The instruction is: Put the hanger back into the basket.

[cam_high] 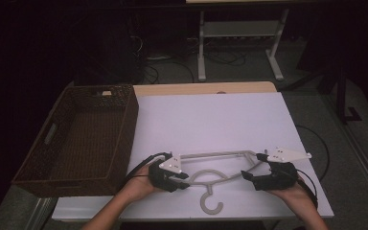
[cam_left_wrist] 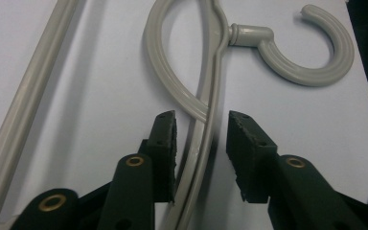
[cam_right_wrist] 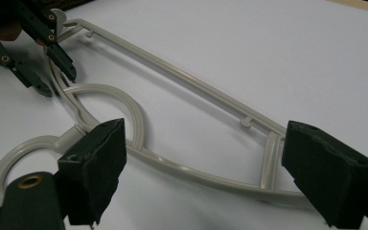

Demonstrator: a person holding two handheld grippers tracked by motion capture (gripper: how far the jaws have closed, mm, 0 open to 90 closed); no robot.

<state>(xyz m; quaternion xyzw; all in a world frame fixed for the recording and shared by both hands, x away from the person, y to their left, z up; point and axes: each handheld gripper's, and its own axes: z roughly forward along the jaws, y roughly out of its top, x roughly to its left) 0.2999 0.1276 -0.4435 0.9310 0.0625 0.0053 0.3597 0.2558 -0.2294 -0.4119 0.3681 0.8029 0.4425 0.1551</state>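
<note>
While lying flat on the white table sheet (cam_high: 211,120), hook toward the near edge, the pale grey plastic clothes hanger (cam_high: 220,154) sat between both tongs. Left gripper (cam_left_wrist: 201,139): jaws partly closed astride the hanger's left shoulder bar, one pad against it, the other just clear. Right gripper (cam_right_wrist: 206,163): spread wide over the right end, gripping nothing. Beside the sheet, a brown woven basket (cam_high: 124,129).

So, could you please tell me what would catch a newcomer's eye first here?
A pale grey hanger lies flat on the white table, near its front edge. The left gripper straddles one shoulder, the right gripper is open over the other end. A dark wicker basket sits at the left.
</note>
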